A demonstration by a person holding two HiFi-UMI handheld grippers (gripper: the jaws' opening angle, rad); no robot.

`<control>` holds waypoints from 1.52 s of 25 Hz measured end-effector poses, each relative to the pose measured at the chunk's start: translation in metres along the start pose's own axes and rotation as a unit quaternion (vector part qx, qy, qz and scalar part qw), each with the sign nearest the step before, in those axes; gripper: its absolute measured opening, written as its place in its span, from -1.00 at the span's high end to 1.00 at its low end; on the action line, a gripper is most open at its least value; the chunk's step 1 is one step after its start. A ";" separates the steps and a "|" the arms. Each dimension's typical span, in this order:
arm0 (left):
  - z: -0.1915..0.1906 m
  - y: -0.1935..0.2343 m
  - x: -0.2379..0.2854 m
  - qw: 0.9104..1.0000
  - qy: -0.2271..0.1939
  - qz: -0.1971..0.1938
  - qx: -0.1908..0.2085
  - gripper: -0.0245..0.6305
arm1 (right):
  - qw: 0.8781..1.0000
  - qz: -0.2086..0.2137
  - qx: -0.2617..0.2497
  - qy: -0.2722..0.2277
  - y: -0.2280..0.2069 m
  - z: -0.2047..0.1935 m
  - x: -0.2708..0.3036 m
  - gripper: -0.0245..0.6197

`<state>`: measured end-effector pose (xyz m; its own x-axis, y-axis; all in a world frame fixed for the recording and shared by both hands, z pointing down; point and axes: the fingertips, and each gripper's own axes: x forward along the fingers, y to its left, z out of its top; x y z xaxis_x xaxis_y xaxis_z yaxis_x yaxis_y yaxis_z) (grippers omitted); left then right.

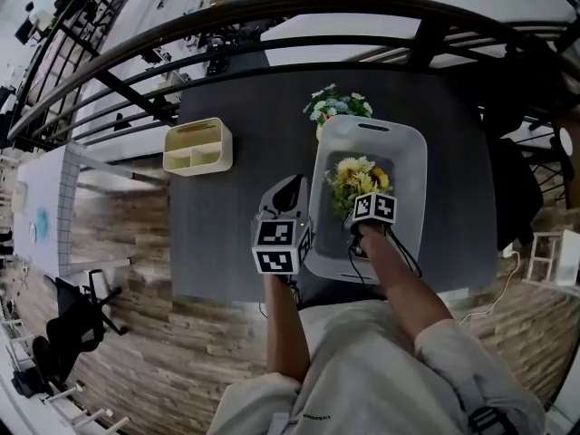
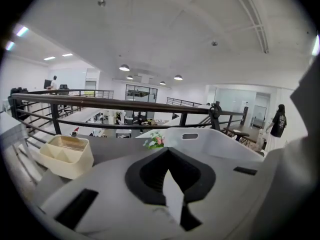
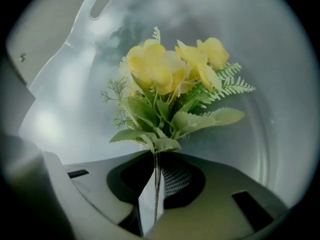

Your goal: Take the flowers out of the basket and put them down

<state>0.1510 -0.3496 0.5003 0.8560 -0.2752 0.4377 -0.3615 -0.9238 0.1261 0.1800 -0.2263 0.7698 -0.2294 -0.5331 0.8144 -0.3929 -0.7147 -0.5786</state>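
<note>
A bunch of yellow flowers [image 1: 359,176] with green leaves lies inside the white plastic basket [image 1: 410,166] on the grey table. My right gripper [image 1: 359,205] reaches down into the basket and is shut on the thin stems [image 3: 157,176], with the blooms [image 3: 170,71] standing out in front against the basket wall [image 3: 65,94]. A second bunch, pink, white and blue [image 1: 337,105], lies on the table just beyond the basket's far rim. My left gripper [image 1: 291,185] hovers at the basket's left side, shut and holding nothing [image 2: 169,176], pointing across the table past the basket [image 2: 205,139] and that bunch [image 2: 155,141].
A cream divided organiser [image 1: 198,145] stands on the table at the left [image 2: 67,156]. A black metal railing [image 1: 272,16] runs along the table's far edge, with a drop to a lower floor behind. A person [image 2: 277,124] stands far off at the right.
</note>
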 end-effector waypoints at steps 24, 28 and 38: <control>-0.006 -0.002 -0.104 0.996 -0.068 0.064 0.009 0.88 | 0.953 0.221 -0.055 -0.199 0.125 0.038 -0.162 0.74; -0.018 -0.004 -0.122 0.994 -0.065 0.084 0.006 0.88 | 0.941 0.224 -0.113 -0.226 0.141 0.042 -0.191 0.74; -0.056 -0.048 -0.162 0.991 -0.071 0.107 -0.039 0.87 | 0.921 0.219 -0.208 -0.247 0.151 0.018 -0.236 0.74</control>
<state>0.0091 -0.2461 0.4736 0.7980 -0.5024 0.3329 -0.5633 -0.8181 0.1155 0.1908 -0.2171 0.4894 -0.0552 -0.9433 0.3272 -0.6890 -0.2012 -0.6963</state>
